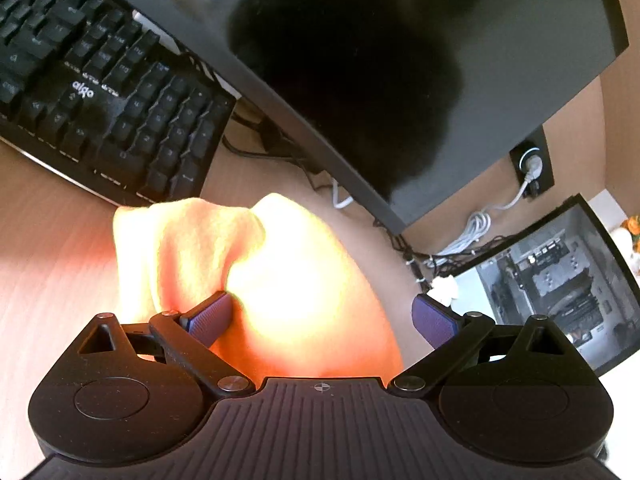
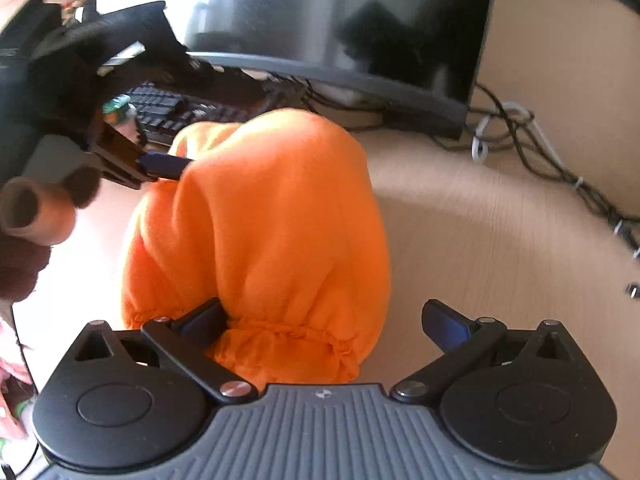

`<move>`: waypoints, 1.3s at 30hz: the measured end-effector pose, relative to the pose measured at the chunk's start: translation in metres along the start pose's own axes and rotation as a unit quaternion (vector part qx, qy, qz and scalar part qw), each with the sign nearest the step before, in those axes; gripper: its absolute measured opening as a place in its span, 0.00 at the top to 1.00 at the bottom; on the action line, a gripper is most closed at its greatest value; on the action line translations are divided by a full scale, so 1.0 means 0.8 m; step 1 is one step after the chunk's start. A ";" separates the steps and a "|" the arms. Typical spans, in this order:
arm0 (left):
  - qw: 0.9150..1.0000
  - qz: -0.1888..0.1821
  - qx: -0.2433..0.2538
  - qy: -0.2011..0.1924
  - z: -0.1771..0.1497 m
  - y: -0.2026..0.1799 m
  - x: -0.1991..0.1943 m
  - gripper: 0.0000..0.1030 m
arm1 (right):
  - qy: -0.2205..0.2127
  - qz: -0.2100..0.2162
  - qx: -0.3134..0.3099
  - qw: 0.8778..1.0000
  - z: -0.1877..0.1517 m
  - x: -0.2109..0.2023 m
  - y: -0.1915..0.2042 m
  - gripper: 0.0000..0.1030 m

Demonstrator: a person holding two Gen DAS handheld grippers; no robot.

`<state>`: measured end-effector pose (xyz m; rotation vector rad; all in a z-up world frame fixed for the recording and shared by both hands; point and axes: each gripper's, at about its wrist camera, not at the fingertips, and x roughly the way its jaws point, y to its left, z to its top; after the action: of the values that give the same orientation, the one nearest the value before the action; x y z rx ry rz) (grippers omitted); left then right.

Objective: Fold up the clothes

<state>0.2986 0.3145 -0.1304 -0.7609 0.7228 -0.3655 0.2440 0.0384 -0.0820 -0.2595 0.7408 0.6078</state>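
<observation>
Currently I see both grippers spread wide. The left gripper (image 1: pixel 323 312) has its jaws apart, the left-hand pad (image 1: pixel 210 316) pressed into a fold of the orange garment (image 1: pixel 280 280), the other pad clear of the cloth. The garment lies bunched on the desk (image 1: pixel 52 248), with the keyboard (image 1: pixel 100 92) at 10 o'clock and the monitor (image 1: pixel 380 60) at 12. The right gripper (image 2: pixel 326 322) is likewise open, one pad touching the garment's gathered hem (image 2: pixel 288 332). From the right wrist, the left gripper sits at 10 o'clock against the cloth.
</observation>
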 end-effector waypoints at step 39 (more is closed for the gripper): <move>0.952 0.260 0.071 -0.143 -0.139 -0.150 -0.103 0.01 | -0.073 0.074 0.047 0.994 -0.036 -0.076 -0.077 0.00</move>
<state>0.1561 0.2226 -0.0608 -0.4483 0.5874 0.1703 0.2298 -0.0493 -0.0596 -0.0730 0.6489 0.7224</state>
